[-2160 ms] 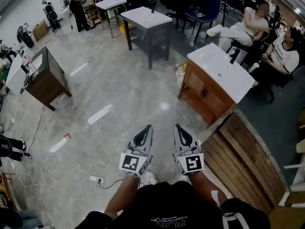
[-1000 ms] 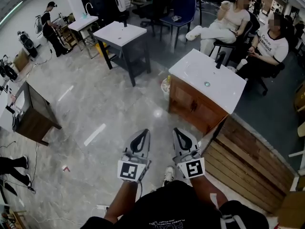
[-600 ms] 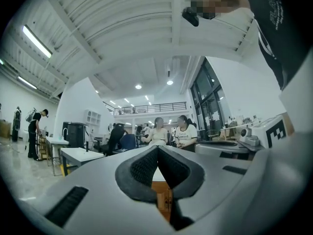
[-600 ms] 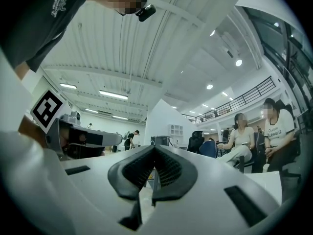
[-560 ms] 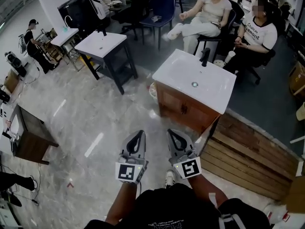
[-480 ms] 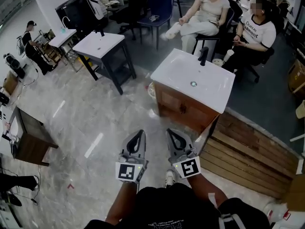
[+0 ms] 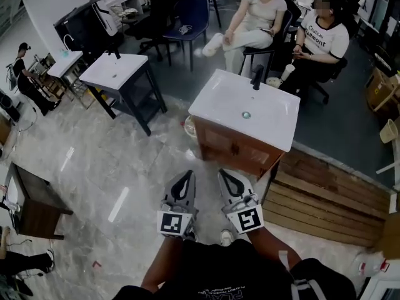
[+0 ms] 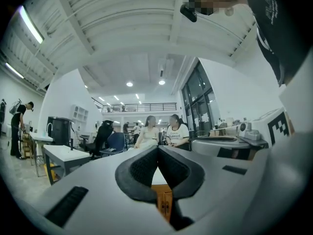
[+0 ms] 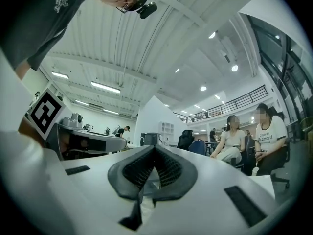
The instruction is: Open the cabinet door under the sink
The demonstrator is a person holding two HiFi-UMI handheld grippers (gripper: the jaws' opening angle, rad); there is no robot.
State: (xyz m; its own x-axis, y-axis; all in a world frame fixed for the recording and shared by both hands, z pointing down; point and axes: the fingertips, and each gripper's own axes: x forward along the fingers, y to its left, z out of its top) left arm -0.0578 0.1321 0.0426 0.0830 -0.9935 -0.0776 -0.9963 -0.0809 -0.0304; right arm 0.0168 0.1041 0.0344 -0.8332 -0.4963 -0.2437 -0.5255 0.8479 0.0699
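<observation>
A wooden cabinet (image 7: 230,149) with a white sink top (image 7: 215,108) and a black faucet (image 7: 257,77) stands ahead of me on the marble floor. Its front doors look closed. Both grippers are held side by side a short way in front of it, touching nothing. My left gripper (image 7: 185,178) is shut and empty, as is my right gripper (image 7: 226,176). In the left gripper view the cabinet doors (image 8: 165,203) show below the closed left gripper (image 8: 157,150). The right gripper (image 9: 154,149) in its own view points a little upward, jaws together.
A dark-framed table with a white sink top (image 7: 115,70) stands to the left. Two people sit on chairs behind the cabinet (image 7: 253,11), (image 7: 322,36). Wooden planks (image 7: 325,195) lie at the right. A brown cabinet (image 7: 31,199) is at far left.
The sink cabinet has come closer and more central as I walked toward it. Both grippers stayed shut and side by side.
</observation>
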